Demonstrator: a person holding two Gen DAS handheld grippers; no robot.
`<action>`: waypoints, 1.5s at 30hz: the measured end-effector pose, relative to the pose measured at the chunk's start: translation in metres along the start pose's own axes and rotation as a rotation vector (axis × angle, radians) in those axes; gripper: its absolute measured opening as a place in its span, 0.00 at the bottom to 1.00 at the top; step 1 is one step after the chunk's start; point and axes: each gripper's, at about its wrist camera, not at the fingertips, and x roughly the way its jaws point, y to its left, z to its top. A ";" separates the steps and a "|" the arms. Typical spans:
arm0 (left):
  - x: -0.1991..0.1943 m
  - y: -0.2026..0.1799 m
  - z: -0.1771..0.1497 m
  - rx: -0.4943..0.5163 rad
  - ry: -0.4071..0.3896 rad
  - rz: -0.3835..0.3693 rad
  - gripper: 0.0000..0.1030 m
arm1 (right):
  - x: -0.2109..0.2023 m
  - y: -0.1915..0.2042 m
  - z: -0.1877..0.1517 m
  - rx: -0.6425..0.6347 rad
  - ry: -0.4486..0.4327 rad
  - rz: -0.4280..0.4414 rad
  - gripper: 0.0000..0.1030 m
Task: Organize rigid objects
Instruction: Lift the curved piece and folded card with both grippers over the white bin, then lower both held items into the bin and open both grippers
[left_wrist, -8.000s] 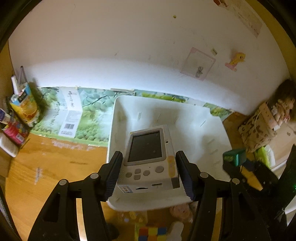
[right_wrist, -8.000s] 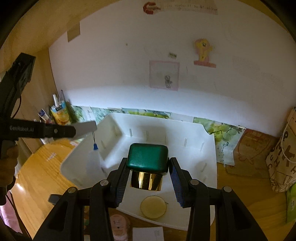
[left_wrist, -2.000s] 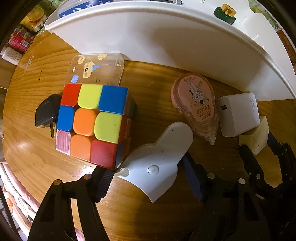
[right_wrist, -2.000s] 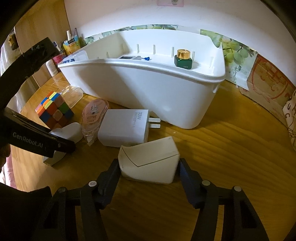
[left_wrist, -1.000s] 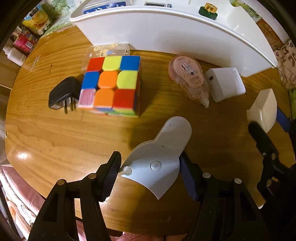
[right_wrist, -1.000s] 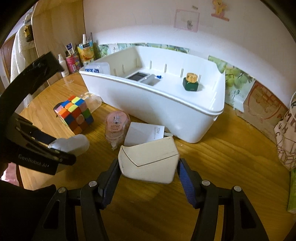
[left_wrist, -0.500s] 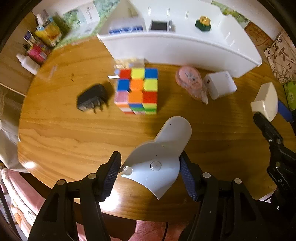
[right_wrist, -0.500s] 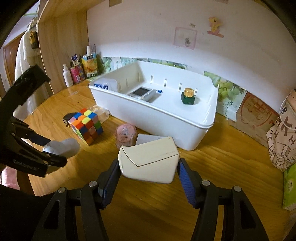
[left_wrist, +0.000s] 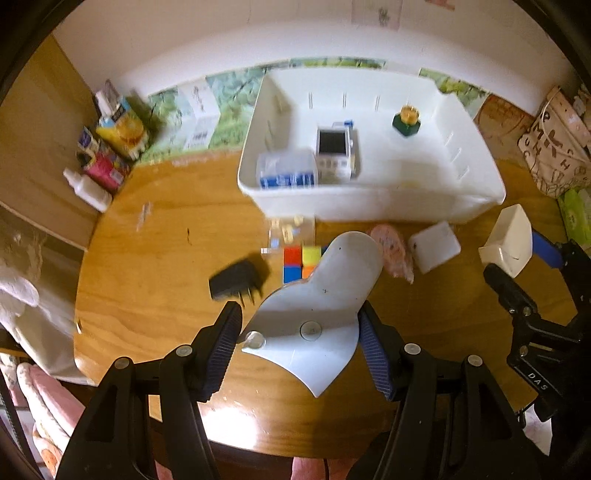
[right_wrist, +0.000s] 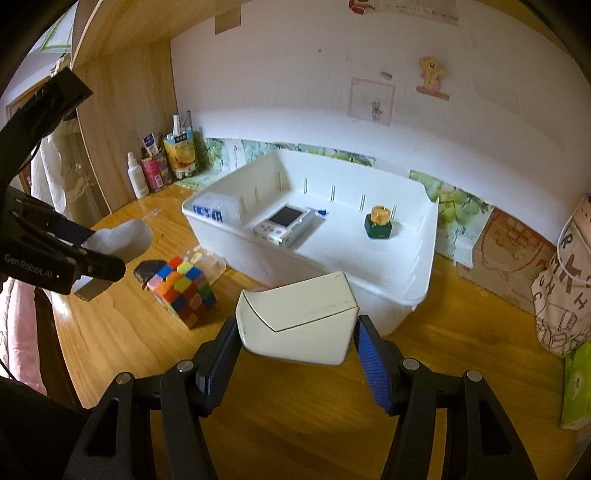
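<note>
My left gripper (left_wrist: 301, 349) is shut on a curved white plastic piece (left_wrist: 325, 295), held high above the wooden table. My right gripper (right_wrist: 295, 354) is shut on a cream angular box (right_wrist: 299, 321), also lifted off the table. Behind them stands the white bin (right_wrist: 402, 291), also seen in the left wrist view (left_wrist: 369, 206). In the bin lie a white handheld game console (right_wrist: 282, 221), a green bottle with a gold cap (right_wrist: 378, 223) and a clear box with a blue label (right_wrist: 214, 206). The cream box (left_wrist: 508, 242) shows at the right of the left wrist view.
On the table lie a colour cube (right_wrist: 183, 291), a black plug adapter (left_wrist: 236, 280), a pink tape dispenser (left_wrist: 393, 251), a white charger (left_wrist: 434, 245) and a clear lid (left_wrist: 291, 230). Bottles and cartons (right_wrist: 159, 170) stand at the back left. A printed bag (right_wrist: 565, 280) stands at the right.
Both grippers have risen with their loads, the left one more. The left view now takes in the whole bin and the back wall.
</note>
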 end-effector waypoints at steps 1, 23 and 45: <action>-0.003 -0.001 0.003 0.003 -0.008 0.000 0.64 | 0.000 0.000 0.004 0.001 -0.006 -0.001 0.61; -0.023 -0.013 0.077 -0.045 -0.212 -0.104 0.65 | 0.019 -0.053 0.076 0.001 -0.113 -0.057 0.61; 0.039 -0.043 0.109 -0.165 -0.254 -0.228 0.65 | 0.081 -0.095 0.061 0.094 -0.006 0.006 0.61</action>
